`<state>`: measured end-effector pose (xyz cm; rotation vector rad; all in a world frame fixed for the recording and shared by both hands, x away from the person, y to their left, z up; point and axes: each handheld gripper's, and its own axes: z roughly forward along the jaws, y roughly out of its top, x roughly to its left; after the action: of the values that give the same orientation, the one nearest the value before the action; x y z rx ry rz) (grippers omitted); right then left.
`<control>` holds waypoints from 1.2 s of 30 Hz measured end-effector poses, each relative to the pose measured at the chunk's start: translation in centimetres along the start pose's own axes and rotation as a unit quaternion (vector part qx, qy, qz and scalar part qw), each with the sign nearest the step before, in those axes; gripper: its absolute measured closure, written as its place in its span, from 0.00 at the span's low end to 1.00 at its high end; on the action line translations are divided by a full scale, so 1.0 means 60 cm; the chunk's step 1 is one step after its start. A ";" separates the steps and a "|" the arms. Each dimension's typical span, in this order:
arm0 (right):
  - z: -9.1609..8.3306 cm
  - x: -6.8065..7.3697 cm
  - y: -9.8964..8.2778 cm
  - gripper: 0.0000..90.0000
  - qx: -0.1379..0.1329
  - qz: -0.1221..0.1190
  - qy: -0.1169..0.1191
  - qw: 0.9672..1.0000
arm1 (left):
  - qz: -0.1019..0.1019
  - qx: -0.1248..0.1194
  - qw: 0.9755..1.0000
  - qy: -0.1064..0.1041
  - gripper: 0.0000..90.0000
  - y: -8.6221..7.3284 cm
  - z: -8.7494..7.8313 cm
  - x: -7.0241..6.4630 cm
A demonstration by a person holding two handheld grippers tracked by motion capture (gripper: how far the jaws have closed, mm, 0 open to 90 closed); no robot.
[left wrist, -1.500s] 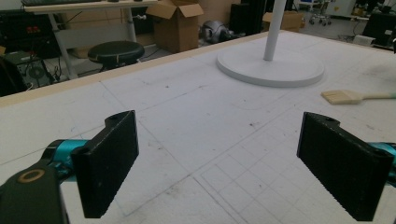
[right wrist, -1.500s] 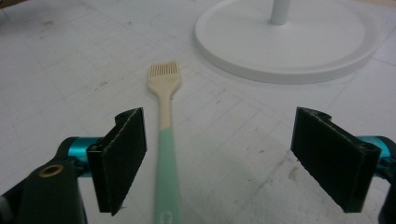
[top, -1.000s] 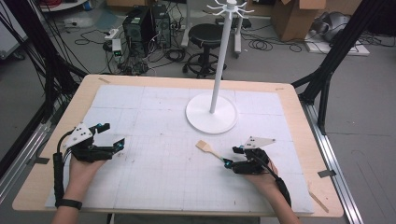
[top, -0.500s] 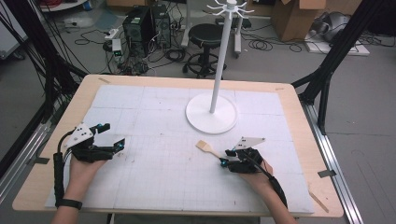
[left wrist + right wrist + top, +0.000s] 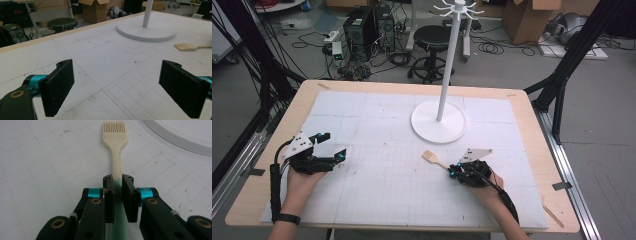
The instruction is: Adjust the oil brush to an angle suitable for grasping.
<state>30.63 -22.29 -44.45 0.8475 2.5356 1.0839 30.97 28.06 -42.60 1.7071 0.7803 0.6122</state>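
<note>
A cream silicone basting brush [image 5: 115, 147] lies on the white gridded mat, its bristle head pointing away from my right gripper [image 5: 117, 185]. That gripper's jaws are shut on the brush's handle, which turns green behind them. From the high view, the brush [image 5: 432, 158] sticks out to the left of the right gripper [image 5: 453, 172] near the table's middle. My left gripper [image 5: 331, 145] rests at the left of the mat, jaws wide apart with nothing between them. Its pads [image 5: 58, 85] frame bare mat, and the brush [image 5: 188, 46] lies far off at the right.
A white stand with a round base [image 5: 438, 122] and a tall pole [image 5: 448, 65] topped by hooks stands at the mat's far middle. The wooden table edge [image 5: 557, 170] borders the mat. Beyond the table are a stool [image 5: 432, 37], computers and cables on the floor.
My right gripper has slid left along the mat and closed on the brush's handle. The left gripper has stayed put.
</note>
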 end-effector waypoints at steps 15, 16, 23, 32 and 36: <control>-0.013 -0.001 0.018 0.91 -0.045 -0.019 0.037 0.998 | -0.001 -0.003 1.000 -0.001 0.15 0.001 -0.003 0.003; -0.013 0.001 0.023 0.91 -0.045 -0.024 0.045 0.998 | -0.002 -0.004 1.000 -0.001 0.15 0.001 -0.003 0.003; 0.000 0.020 0.072 0.91 -0.044 -0.077 0.088 0.992 | -0.005 -0.018 1.000 0.003 0.15 0.005 -0.013 0.008; 0.055 0.060 0.134 0.91 -0.031 -0.134 0.143 0.980 | -0.008 -0.033 0.999 0.006 0.15 0.008 -0.021 0.012; 0.079 0.079 0.153 0.91 -0.027 -0.158 0.170 0.972 | -0.008 -0.033 0.999 0.005 0.15 0.008 -0.020 0.010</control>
<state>32.71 -11.67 -41.10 0.2405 2.7692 1.2699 30.58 29.21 -41.81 1.6374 0.7728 0.6302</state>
